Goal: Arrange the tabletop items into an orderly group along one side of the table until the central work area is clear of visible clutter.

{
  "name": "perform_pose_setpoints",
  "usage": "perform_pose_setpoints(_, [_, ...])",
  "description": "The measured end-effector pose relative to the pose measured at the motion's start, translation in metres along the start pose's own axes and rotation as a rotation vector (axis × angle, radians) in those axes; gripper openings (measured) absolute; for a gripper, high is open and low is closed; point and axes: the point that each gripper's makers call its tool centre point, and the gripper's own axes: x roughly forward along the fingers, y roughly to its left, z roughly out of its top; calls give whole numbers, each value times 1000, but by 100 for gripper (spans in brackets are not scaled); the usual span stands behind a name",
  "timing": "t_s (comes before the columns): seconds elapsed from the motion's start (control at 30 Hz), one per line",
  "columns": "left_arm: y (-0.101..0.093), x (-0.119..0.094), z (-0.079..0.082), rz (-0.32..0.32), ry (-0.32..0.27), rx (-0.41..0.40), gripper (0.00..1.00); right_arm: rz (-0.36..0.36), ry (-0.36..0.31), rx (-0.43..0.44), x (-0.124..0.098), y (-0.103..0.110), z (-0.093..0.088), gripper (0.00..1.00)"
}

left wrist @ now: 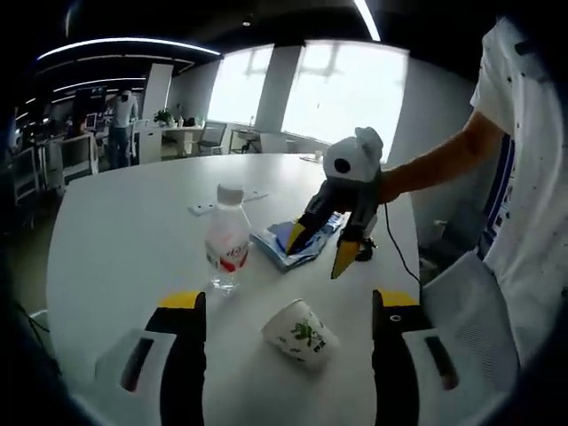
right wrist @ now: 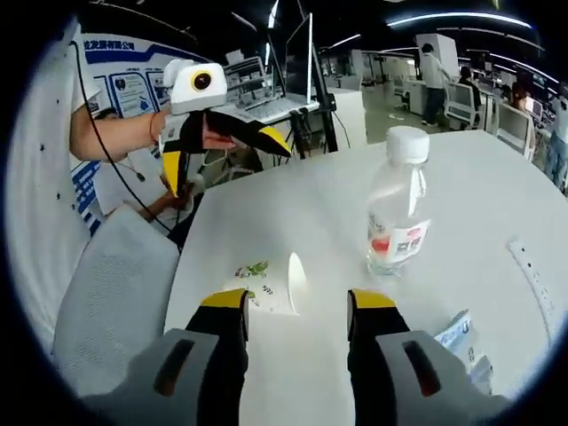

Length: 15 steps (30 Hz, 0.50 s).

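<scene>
We count one clear plastic water bottle with a white cap and red-and-white label, standing upright on the white round-edged desk; whether it holds water we cannot tell. One white paper cup with a green printed pattern lies on its side near the desk edge, its open mouth visible in the right gripper view; nothing shows inside it. One blue-and-white crumpled plastic packet lies flat just beyond the bottle. Two small flat white items lie farther back on the desk, too small to identify.

Left tongs: black arms with yellow tips, spread wide, holding nothing, with the cup lying between and ahead of the tips. Seen from the right gripper view, they hang above the desk's near edge, gripped by a person's hand.

Right tongs: spread, empty, the cup just ahead of the left tip. In the left gripper view they hover over the packet, tips apart.

A grey mesh chair back stands beside the desk.
</scene>
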Motion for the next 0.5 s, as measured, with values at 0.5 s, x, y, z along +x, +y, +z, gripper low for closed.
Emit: perform_pose_setpoints(0.5, [-3, -5, -10, 25, -6, -44, 77, 221, 54, 50, 27, 6, -5, 22])
